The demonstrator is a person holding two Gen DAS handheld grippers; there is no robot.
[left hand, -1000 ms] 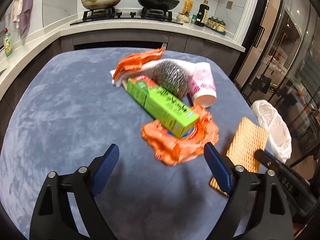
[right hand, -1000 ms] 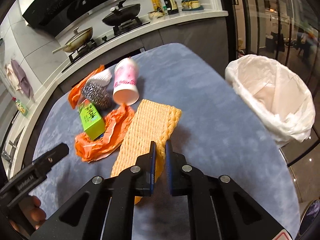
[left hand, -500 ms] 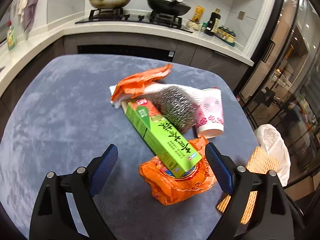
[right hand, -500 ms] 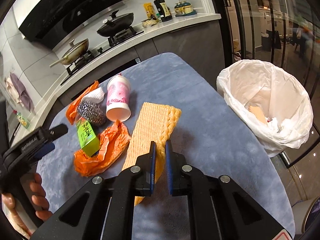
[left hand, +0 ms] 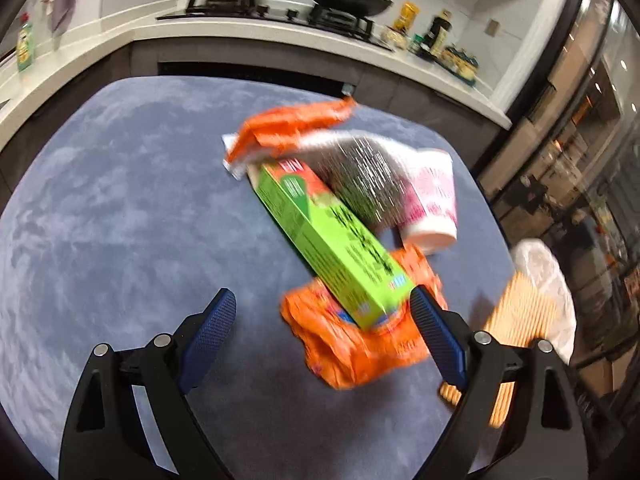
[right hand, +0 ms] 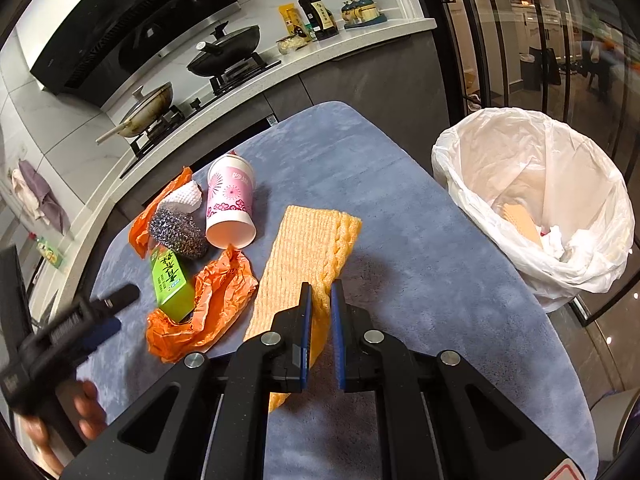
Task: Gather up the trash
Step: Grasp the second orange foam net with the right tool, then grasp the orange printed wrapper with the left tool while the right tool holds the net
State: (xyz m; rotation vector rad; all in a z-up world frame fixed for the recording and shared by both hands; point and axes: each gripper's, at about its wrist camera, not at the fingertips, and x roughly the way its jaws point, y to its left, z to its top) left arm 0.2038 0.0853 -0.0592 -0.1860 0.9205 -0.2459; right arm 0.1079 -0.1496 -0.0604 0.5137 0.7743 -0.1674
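Observation:
My right gripper [right hand: 319,300] is shut on the near edge of an orange foam mesh sheet [right hand: 304,248] and holds it over the blue table [right hand: 360,168]. My left gripper [left hand: 322,314] is open, with its jaws either side of the near end of a green carton [left hand: 328,236] lying on a crumpled orange wrapper [left hand: 356,348]. Behind them lie a steel scourer [left hand: 368,184], a pink paper cup [left hand: 432,204] on its side and another orange wrapper [left hand: 292,128]. The carton also shows in the right wrist view [right hand: 170,280].
A bin lined with a white bag [right hand: 536,208] stands off the table's right edge and holds some trash. A kitchen counter [right hand: 280,68] with pans and bottles runs behind the table. The person's left hand [right hand: 60,420] is at the lower left.
The left gripper has moved forward and down toward the green carton, which now lies between its open jaws. The right gripper has lifted the foam sheet slightly and stays shut on it.

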